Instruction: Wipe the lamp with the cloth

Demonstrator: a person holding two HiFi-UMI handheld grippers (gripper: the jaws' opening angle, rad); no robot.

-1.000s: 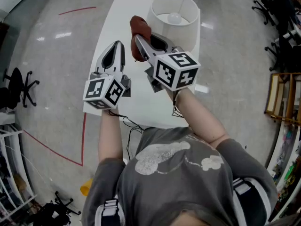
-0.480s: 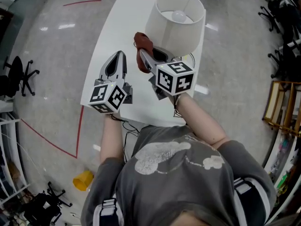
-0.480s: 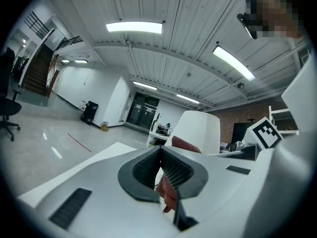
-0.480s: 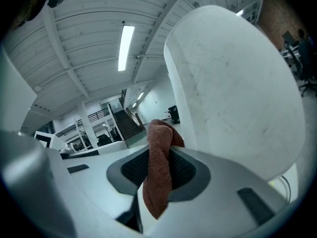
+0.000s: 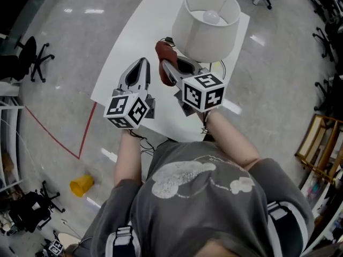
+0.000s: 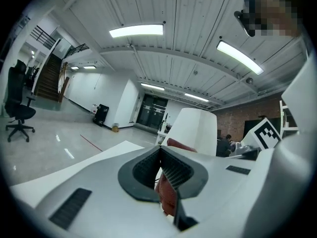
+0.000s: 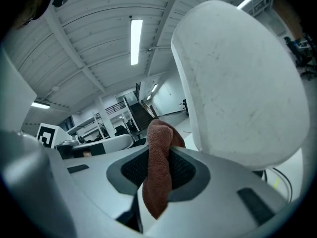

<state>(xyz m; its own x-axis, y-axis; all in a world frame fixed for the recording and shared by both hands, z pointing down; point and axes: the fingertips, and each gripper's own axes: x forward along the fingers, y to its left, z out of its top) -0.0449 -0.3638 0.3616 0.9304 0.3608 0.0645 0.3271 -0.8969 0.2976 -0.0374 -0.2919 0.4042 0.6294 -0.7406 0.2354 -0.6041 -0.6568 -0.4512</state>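
Fingers of our right gripper (image 7: 158, 157) are clamped on the cloth (image 7: 159, 138). The brown-red fold is pinched between the two dark pads, with a rounded tuft standing above them and a tail hanging below. Over the last second that hold has not changed. What has changed is the lie of the scene in the head view: the table (image 5: 128, 42) and the lamp (image 5: 211, 25) have swung up and to the right, and the cloth now sits lower against the shade, near its bottom edge rather than beside its wall.

In the right gripper view the shade fills the upper right, and the tuft stands just beside its left flank. We cannot tell whether the two are touching. We judge that the wipe is either just starting or about to start, since the cloth is already at the surface it has to rub and nothing else needs picking up first.

Our left gripper (image 6: 161, 155) has its fingers closed together with nothing between them. The red seen low in its view is the same cloth, lying beyond the jaws. It hangs over the table to the left of the right gripper, apart from the lamp and the cloth, and has no part in the work so far.
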